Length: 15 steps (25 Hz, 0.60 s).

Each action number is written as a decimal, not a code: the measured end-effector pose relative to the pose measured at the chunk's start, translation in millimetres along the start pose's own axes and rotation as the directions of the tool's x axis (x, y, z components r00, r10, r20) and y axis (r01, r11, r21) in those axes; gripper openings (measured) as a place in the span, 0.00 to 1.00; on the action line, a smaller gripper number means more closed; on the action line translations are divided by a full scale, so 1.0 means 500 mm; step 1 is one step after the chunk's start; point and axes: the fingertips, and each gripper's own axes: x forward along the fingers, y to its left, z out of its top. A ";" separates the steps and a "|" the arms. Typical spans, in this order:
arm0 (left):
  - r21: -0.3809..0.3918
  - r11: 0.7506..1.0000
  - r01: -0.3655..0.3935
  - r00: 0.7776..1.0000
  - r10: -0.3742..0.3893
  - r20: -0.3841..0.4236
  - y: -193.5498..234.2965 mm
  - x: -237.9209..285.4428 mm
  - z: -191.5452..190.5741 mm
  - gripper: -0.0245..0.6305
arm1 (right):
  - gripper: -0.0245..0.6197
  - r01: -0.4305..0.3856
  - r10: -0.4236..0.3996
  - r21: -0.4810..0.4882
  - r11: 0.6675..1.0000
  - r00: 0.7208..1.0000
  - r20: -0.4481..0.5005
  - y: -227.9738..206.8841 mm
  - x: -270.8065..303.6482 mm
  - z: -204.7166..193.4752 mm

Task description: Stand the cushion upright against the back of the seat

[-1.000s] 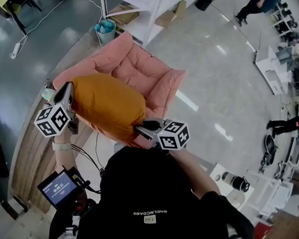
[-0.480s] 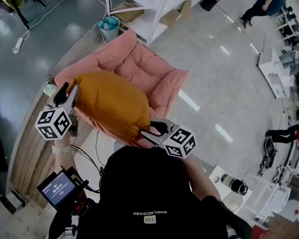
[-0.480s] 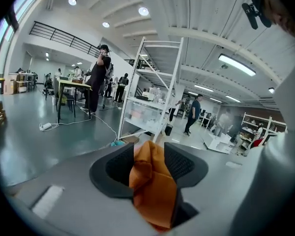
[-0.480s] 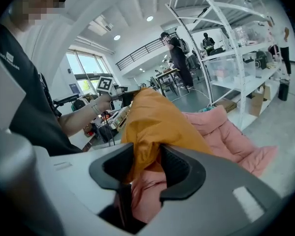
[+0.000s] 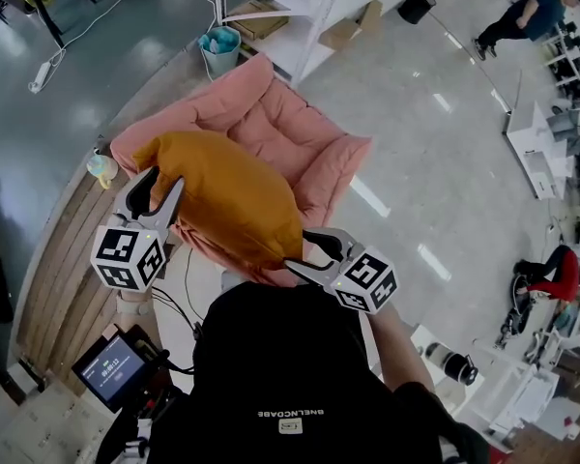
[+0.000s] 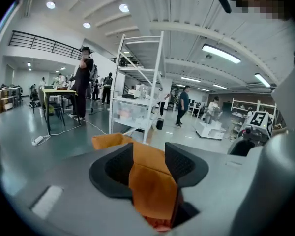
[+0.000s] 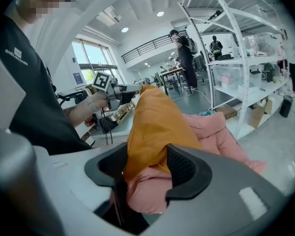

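Between the two grippers, on the pink seat (image 5: pixel 271 124), the orange cushion (image 5: pixel 227 196) leans up on its edge. Its long axis runs from the left gripper (image 5: pixel 159 189) across to the right gripper (image 5: pixel 298 247), and the seat's back is just beyond it. One gripper sits at each end, neither one nearer. Both pairs of jaws have just been opening and stand apart, with a corner of orange cloth lying loose between each pair, not pinched. Both grippers tip slightly downward, so drawing straight back towards the person looks enough to clear them.
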 end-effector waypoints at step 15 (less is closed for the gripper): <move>0.106 0.994 -0.014 0.995 0.024 -0.094 -0.040 0.071 -0.079 0.28 | 0.45 0.051 -0.037 -0.130 0.990 0.994 0.106 0.021 0.001 0.079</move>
